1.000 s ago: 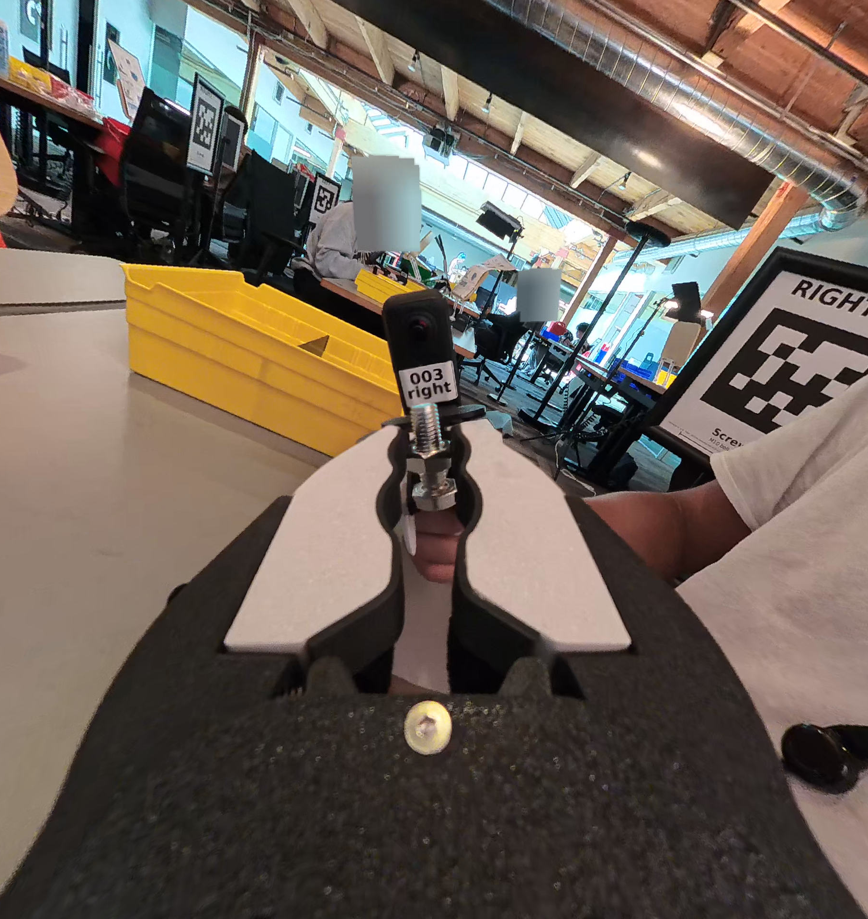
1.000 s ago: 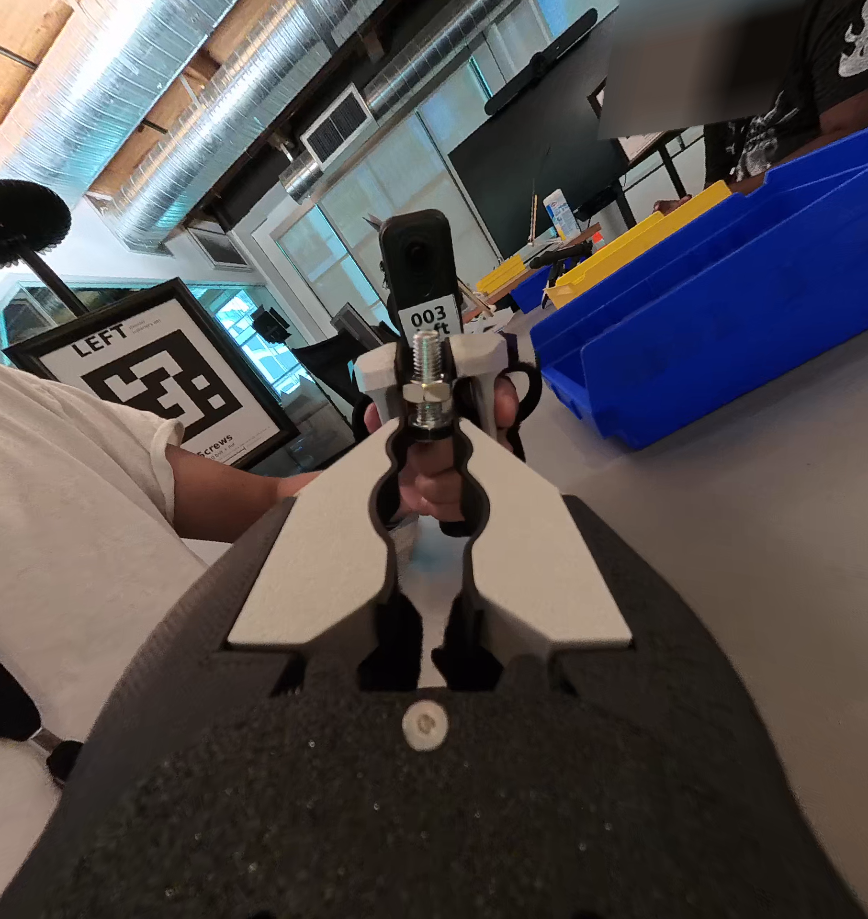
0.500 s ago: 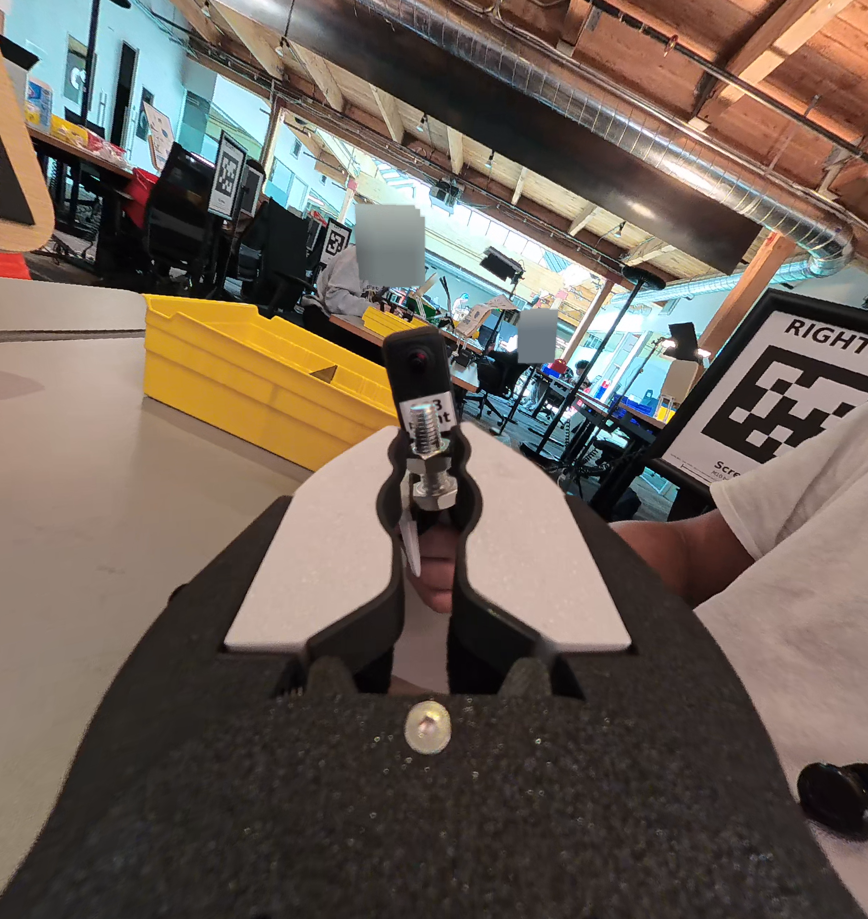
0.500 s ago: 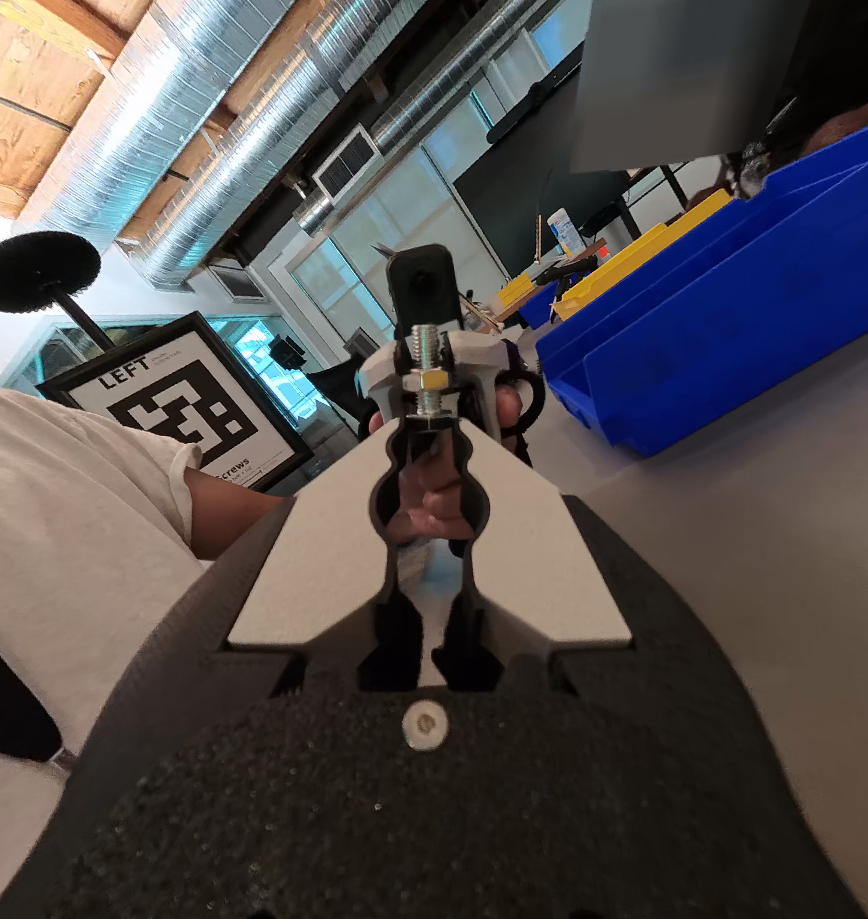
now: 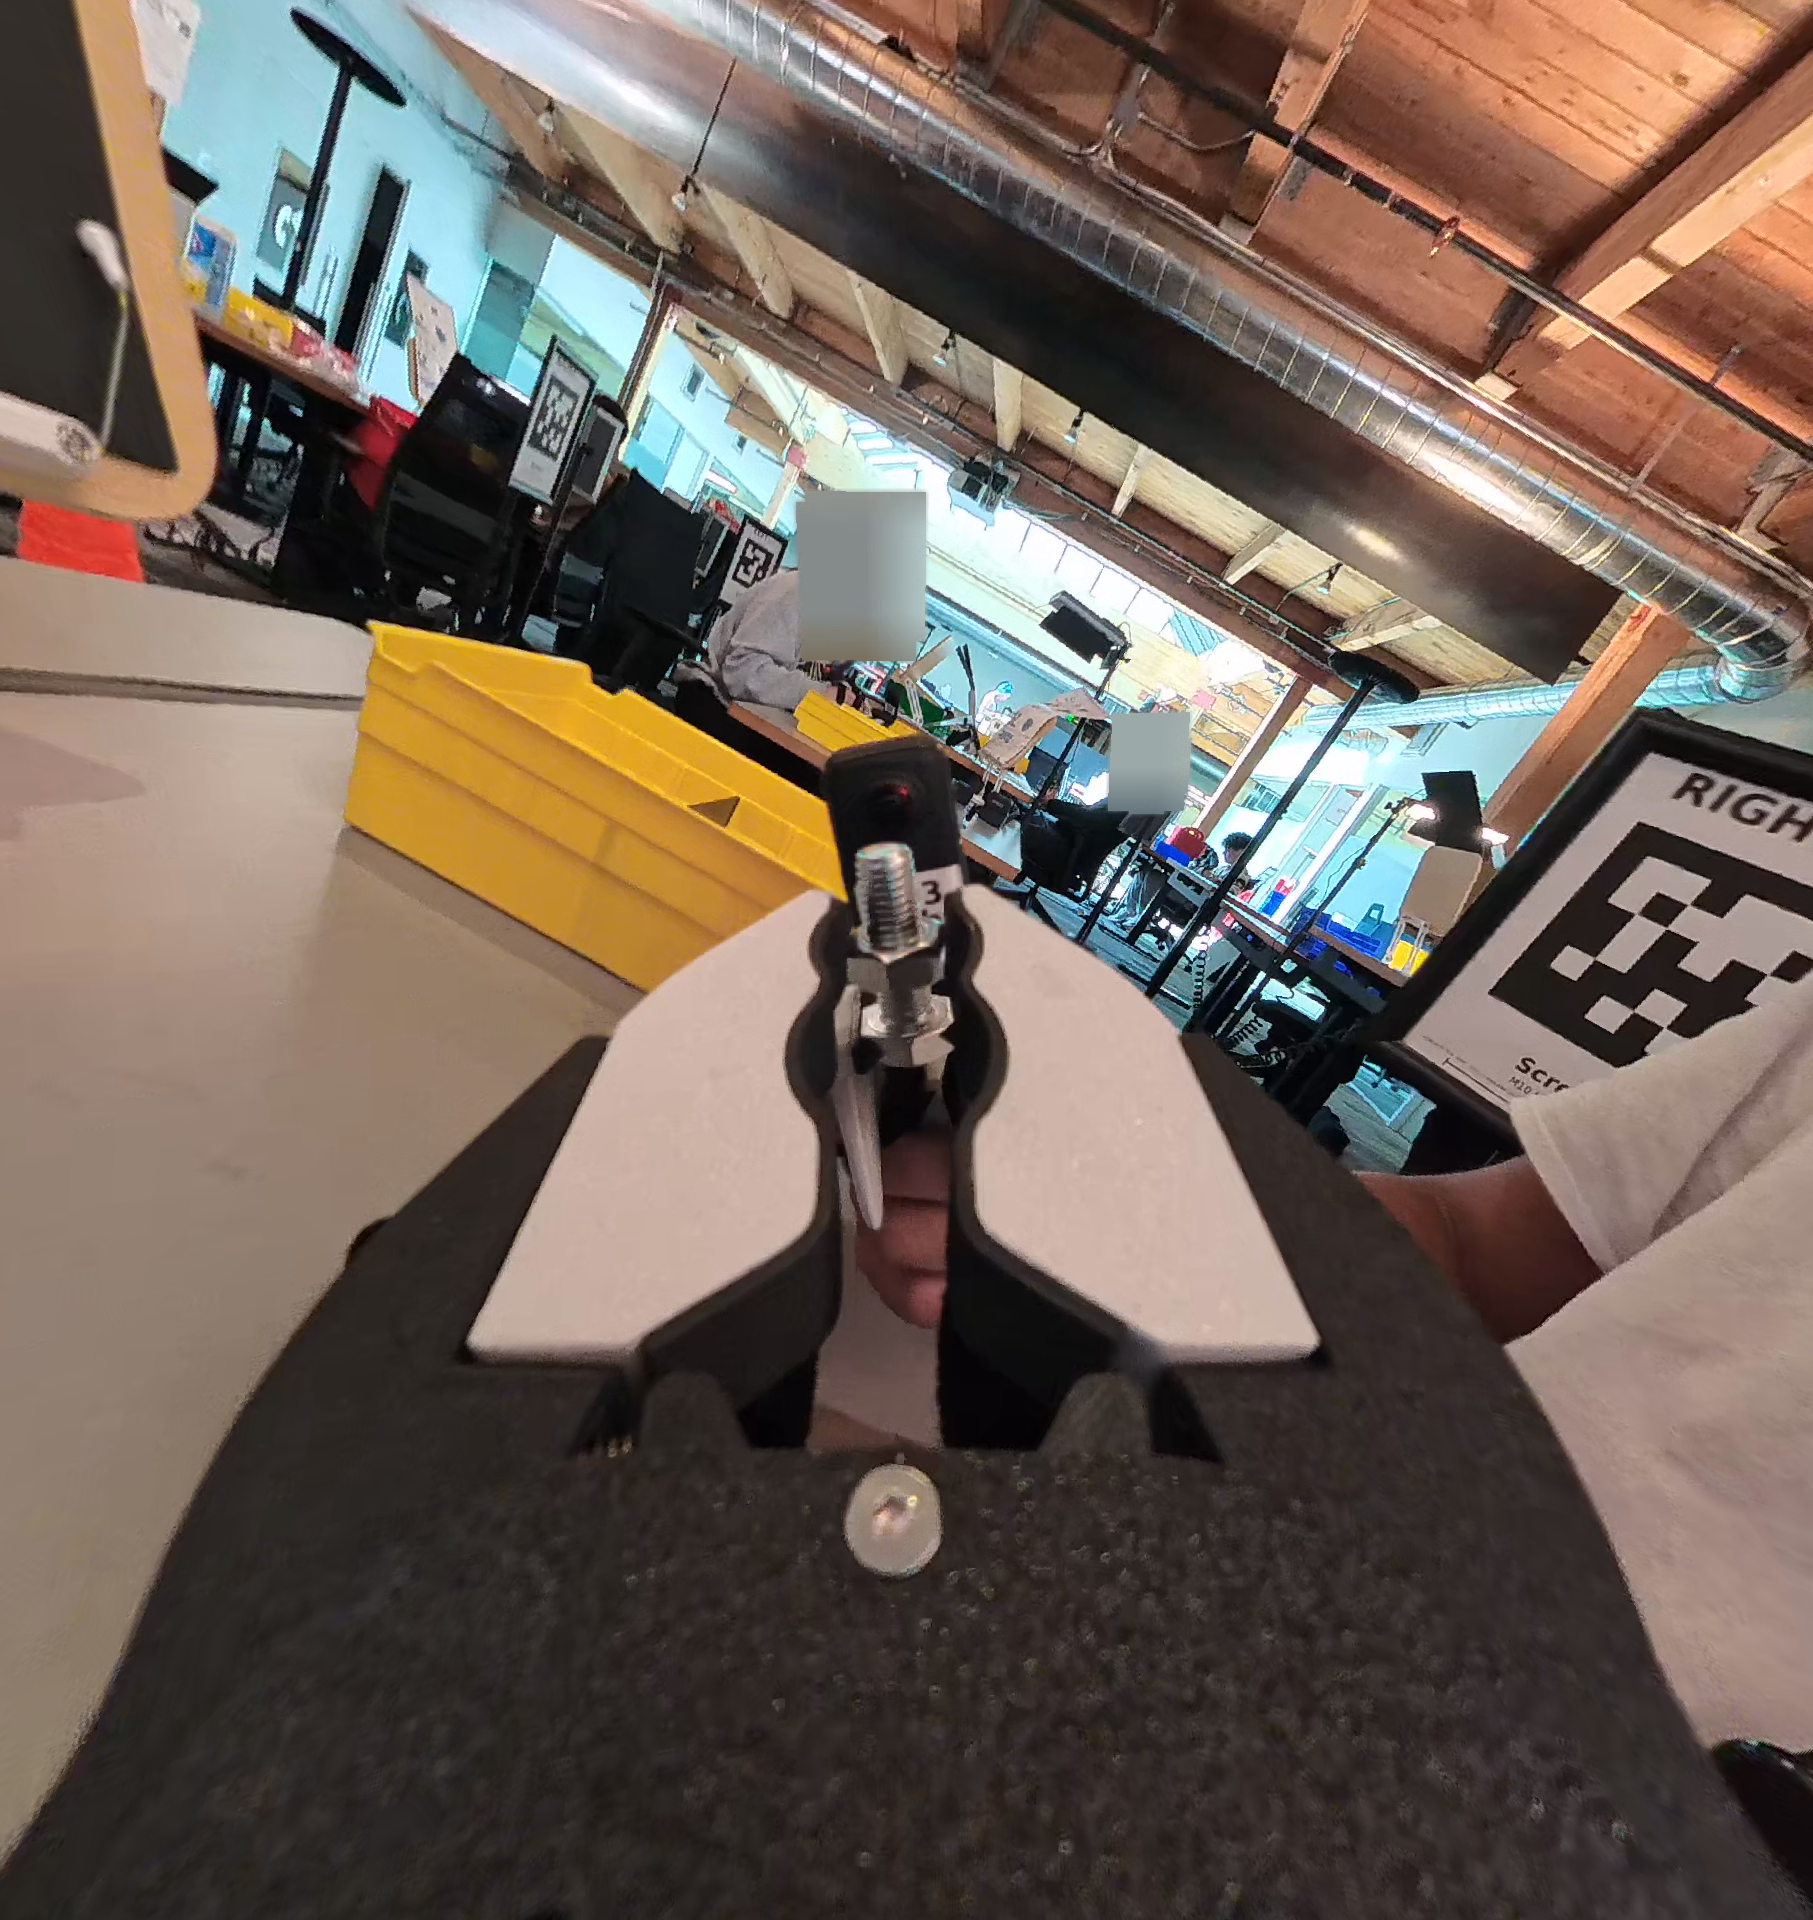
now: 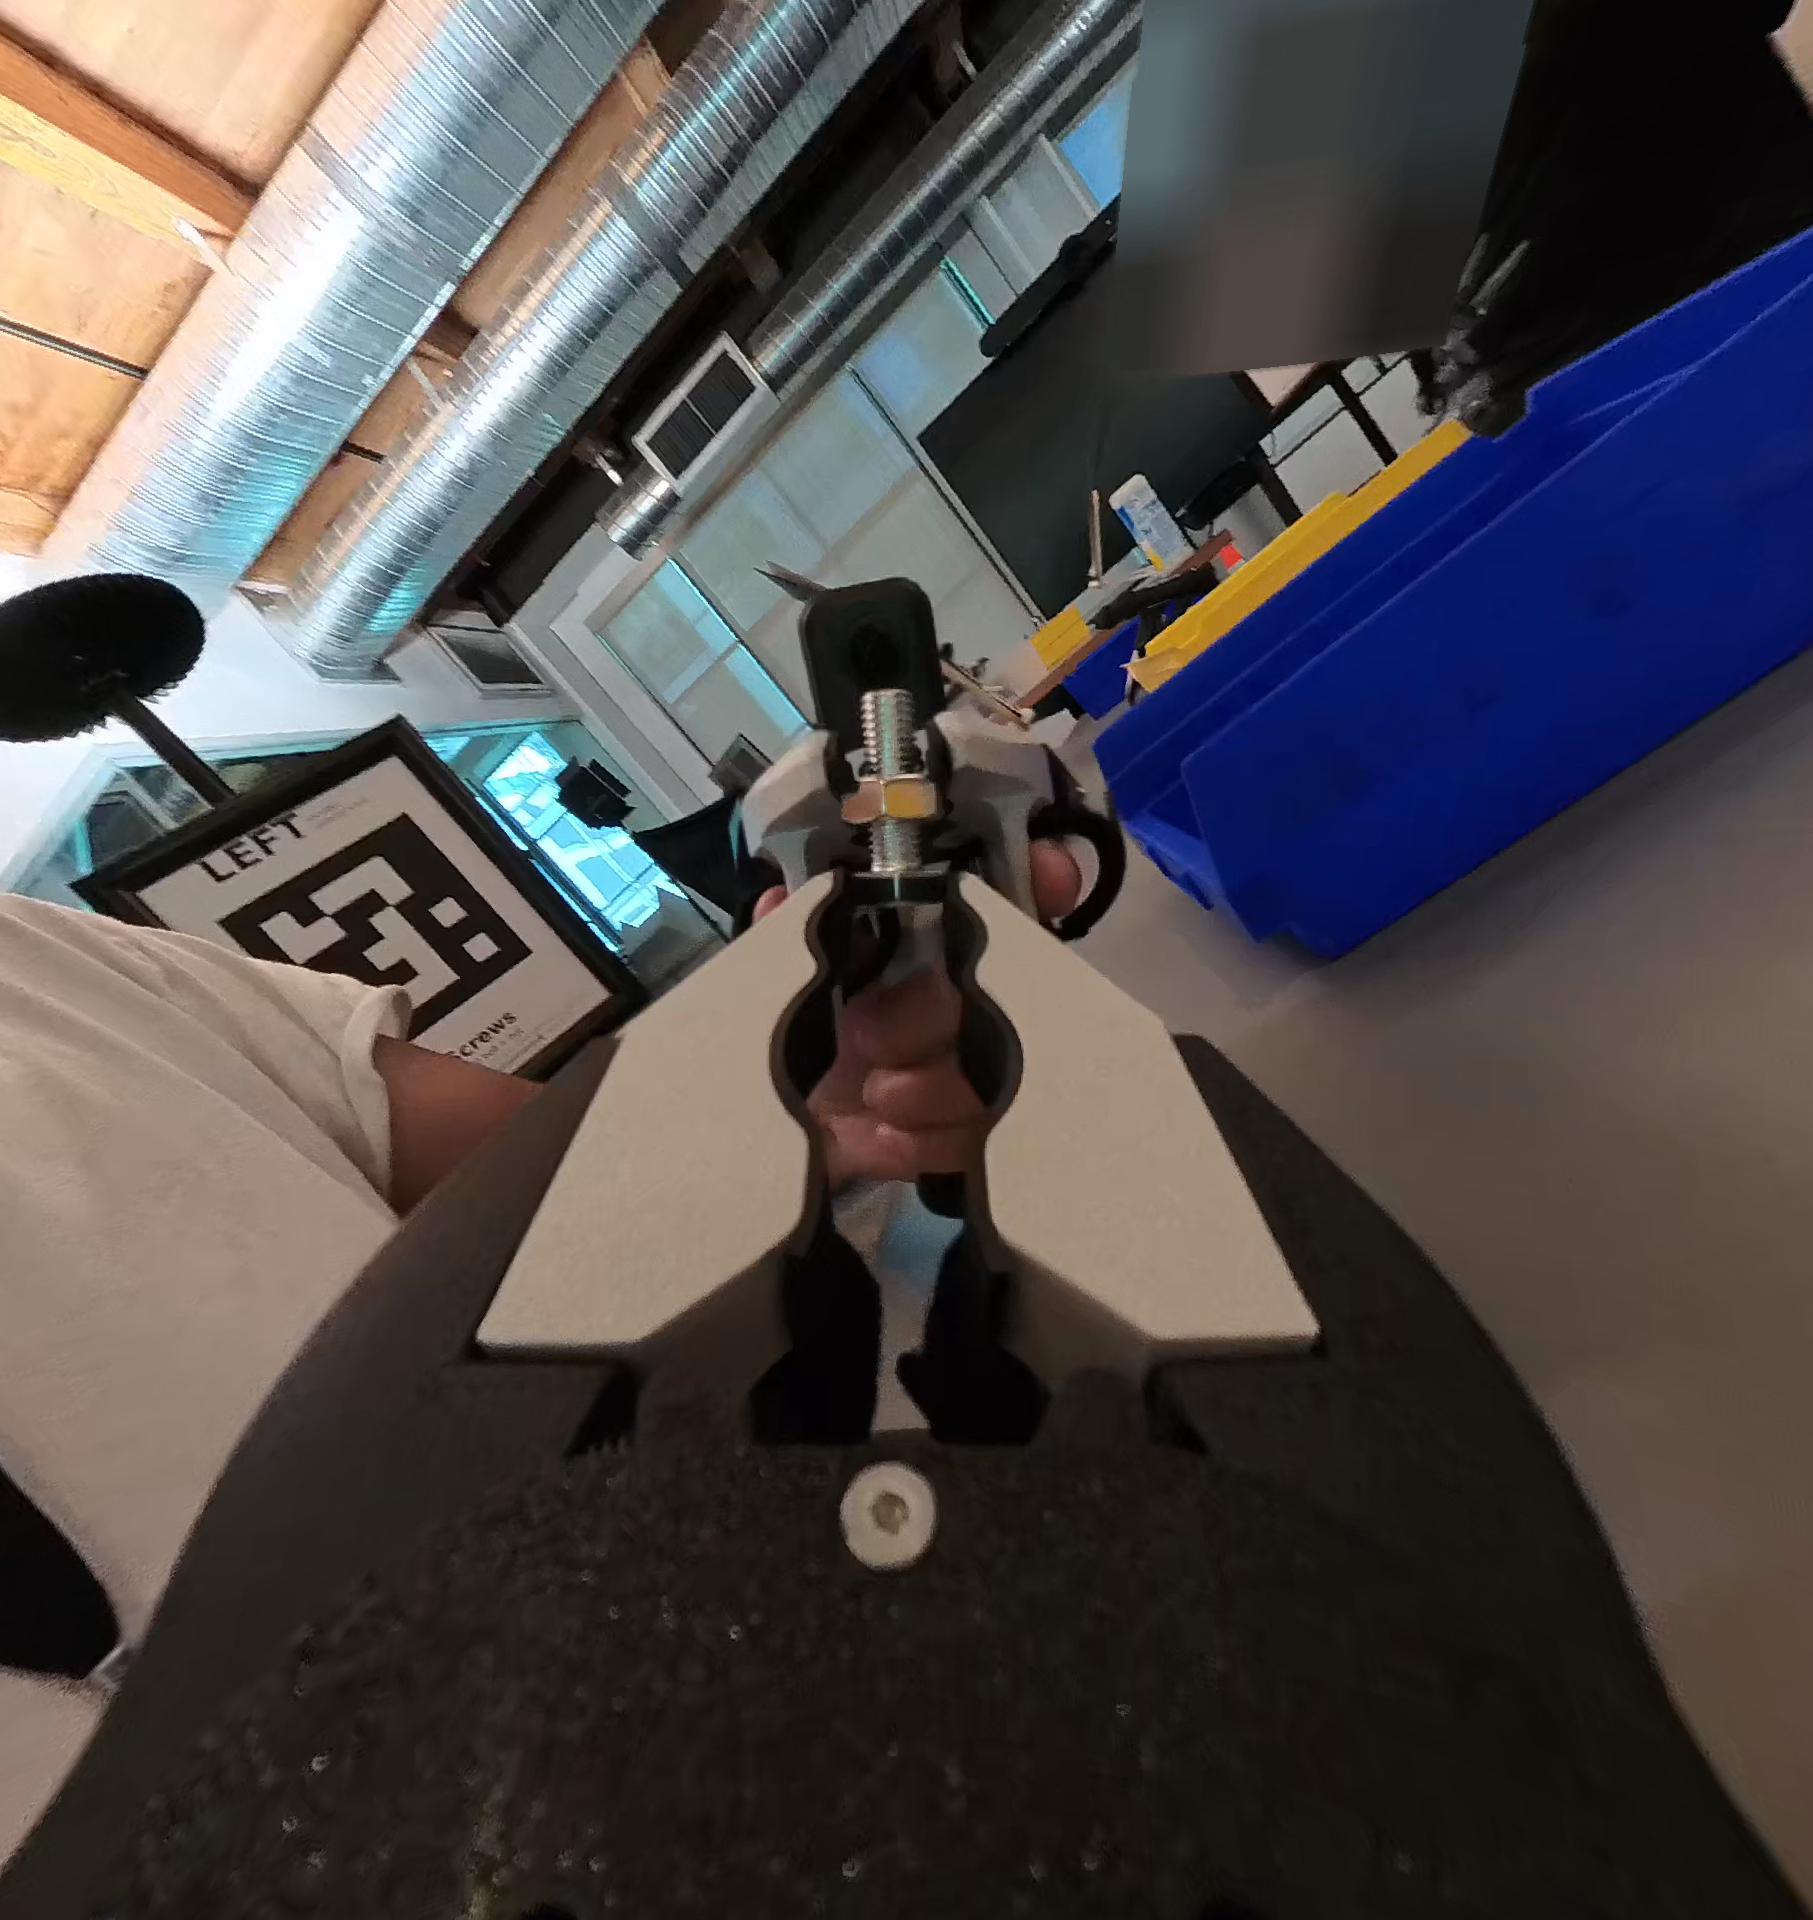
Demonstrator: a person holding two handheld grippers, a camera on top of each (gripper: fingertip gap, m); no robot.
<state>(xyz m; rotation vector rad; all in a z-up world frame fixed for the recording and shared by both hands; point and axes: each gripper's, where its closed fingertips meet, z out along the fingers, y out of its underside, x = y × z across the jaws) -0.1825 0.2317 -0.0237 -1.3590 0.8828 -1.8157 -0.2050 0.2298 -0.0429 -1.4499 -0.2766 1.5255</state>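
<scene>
The left gripper [image 5: 894, 935] and the right gripper [image 6: 897, 894] point at each other above the grey worktop [image 5: 154, 1039] and meet on one silver bolt [image 5: 886, 894]. The bolt stands about upright between them, with its threaded end on top.

In the left wrist view, the jaws of the left gripper are almost together and clamped on the hex nut [image 5: 894, 971] that sits on the thread. Below this nut there is a second, wider metal part of the bolt. I cannot tell if it is a nut, a washer or the head.

In the right wrist view, the jaws of the right gripper are closed on this lower part of the bolt, just under the hex nut. The white fingers [image 6: 788, 821] of the left gripper show behind, one on each side of the nut. A hand [image 6: 902, 1101] that holds the left gripper is seen through the gap of the jaws.

A yellow bin [image 5: 569, 810] stands on the worktop beyond the left gripper, and a blue bin [image 6: 1504, 675] stands beyond the right one. Both are well apart from the bolt. A framed sign [image 5: 1660, 935] with a black and white pattern is near the person's white sleeve [image 5: 1712, 1247]
</scene>
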